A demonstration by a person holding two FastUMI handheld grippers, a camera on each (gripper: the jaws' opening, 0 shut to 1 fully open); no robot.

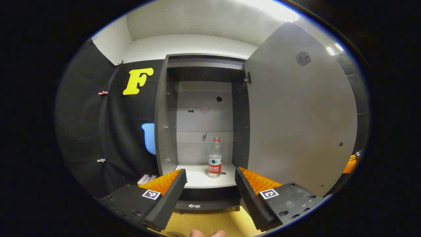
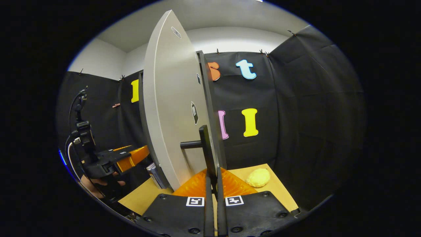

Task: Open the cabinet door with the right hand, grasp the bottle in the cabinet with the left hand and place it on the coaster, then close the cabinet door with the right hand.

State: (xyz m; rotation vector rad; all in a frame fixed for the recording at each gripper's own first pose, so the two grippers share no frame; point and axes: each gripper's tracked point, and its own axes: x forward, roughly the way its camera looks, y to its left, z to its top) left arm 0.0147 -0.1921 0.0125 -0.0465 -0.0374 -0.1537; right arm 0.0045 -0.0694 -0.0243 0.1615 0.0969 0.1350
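Bottle [image 1: 215, 158] stands upright at centre frame on the open cabinet's [image 1: 171, 112] shelf, probably light, thin-walled, slippery, so best taken mid-body by the left gripper [image 1: 210, 192], jaws wide; right gripper [image 2: 213, 194] jaws nearly closed at the door [image 2: 171, 108].

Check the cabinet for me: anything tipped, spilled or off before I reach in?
Nothing stands out. The bottle stands upright and capped on the cabinet shelf, the door is swung wide, and the left hand-held gripper is open in front of it.
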